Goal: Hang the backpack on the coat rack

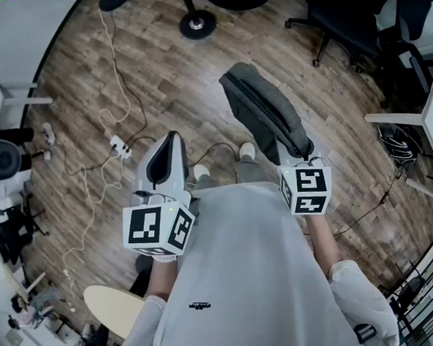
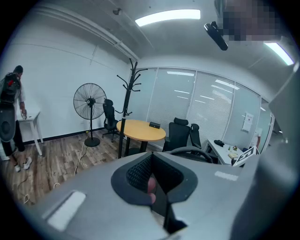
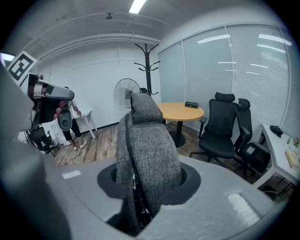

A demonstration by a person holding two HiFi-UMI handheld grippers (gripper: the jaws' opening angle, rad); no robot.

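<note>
My right gripper is shut on the top of a grey fabric backpack, which stands up ahead of it over the wood floor. In the right gripper view the backpack fills the space between the jaws of the right gripper. My left gripper is held out beside it at the left, jaws together with nothing in them. The black coat rack stands ahead beside a round table, and it also appears behind the backpack as the coat rack. Its round base is on the floor at the far end.
A standing fan is left of the rack and a round wooden table is right of it. Black office chairs stand to the right. A power strip and cables lie on the floor. A person stands far left.
</note>
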